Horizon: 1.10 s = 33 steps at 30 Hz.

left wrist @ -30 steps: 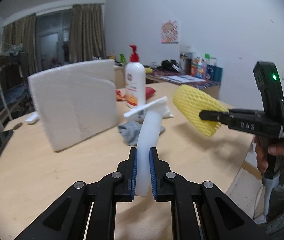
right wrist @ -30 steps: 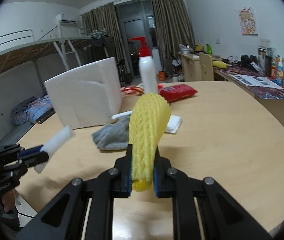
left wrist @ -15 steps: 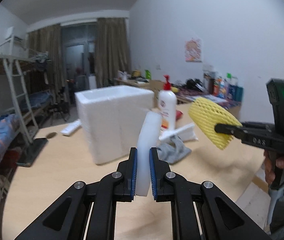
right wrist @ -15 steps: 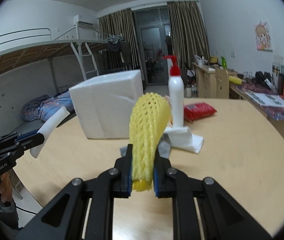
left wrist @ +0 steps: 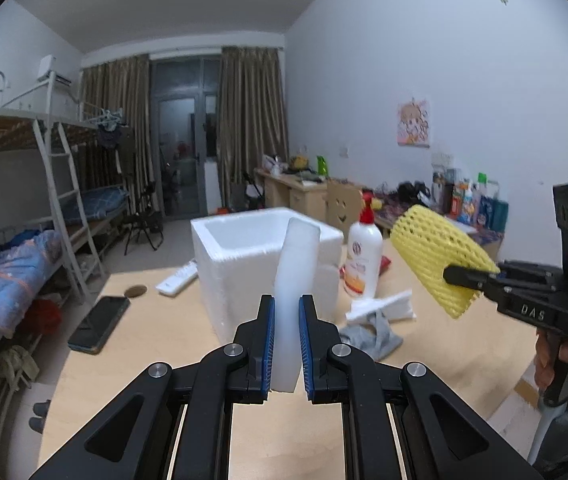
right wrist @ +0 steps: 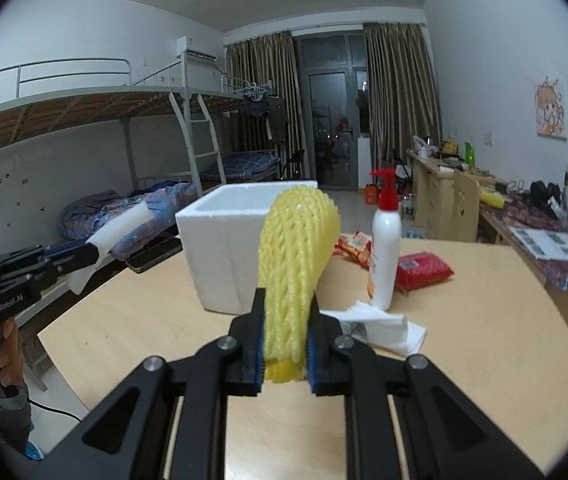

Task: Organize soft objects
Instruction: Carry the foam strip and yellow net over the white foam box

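My left gripper [left wrist: 286,308] is shut on a white foam strip [left wrist: 294,280] that stands upright between its blue pads, held above the table. My right gripper [right wrist: 284,308] is shut on a yellow foam net sleeve [right wrist: 296,248], also raised. Each gripper shows in the other's view: the right one [left wrist: 450,274] with the yellow sleeve [left wrist: 436,252] at the right, the left one [right wrist: 91,254] with the white strip [right wrist: 123,228] at the left. An open white styrofoam box [left wrist: 251,256] stands on the table just beyond both. A grey cloth [left wrist: 372,336] and white folded foam sheets [left wrist: 384,308] lie beside it.
A white pump bottle [left wrist: 364,256] with a red top stands right of the box, red snack packets [right wrist: 420,268] behind it. A phone [left wrist: 97,324], a remote [left wrist: 175,278] and a small round disc [left wrist: 135,291] lie left of the box. Bunk beds line the left wall.
Both grippers rose with their foam pieces still held. The box's open top came into view, and the table items now sit lower in both views.
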Available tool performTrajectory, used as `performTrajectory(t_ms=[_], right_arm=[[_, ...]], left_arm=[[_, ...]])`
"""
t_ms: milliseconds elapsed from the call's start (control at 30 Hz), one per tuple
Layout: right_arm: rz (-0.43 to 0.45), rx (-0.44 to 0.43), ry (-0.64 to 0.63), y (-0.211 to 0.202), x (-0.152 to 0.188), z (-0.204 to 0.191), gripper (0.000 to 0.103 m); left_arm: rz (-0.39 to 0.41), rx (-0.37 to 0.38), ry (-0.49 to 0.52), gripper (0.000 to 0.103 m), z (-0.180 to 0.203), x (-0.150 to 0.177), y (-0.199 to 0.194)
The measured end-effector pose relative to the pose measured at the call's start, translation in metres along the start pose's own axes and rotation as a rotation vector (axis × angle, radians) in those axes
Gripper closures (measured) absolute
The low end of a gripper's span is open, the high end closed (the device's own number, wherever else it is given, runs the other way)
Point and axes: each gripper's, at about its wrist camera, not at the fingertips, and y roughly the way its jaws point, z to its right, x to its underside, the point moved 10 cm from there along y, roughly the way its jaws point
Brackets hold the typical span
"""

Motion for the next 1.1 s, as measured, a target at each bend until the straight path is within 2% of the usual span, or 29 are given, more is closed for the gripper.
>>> performTrajectory(t_ms=[100,300,600,1100], right_arm=[[0.014,-0.006,-0.005,0.000,-0.009,-0.006,0.084],[0.025,-0.018,-0.025,0.003,-0.019,-0.013,0.084],[0.016,-0.030,-0.026,0.016,-0.027,-0.018,0.084],[0.008,-0.043,-0.048,0.044,-0.054,-0.026,0.084]], left_arm=[[0.033,-0.021,-0.007,0.090,-0.003,-0.011,-0.006],[0.045,-0.049,-0.045,0.090,-0.013,-0.018,-0.009],[0.002,-0.081,-0.068,0.090,-0.021,-0.018,0.011],[-0.025,-0.102,-0.074,0.090,-0.037,-0.037,0.036]])
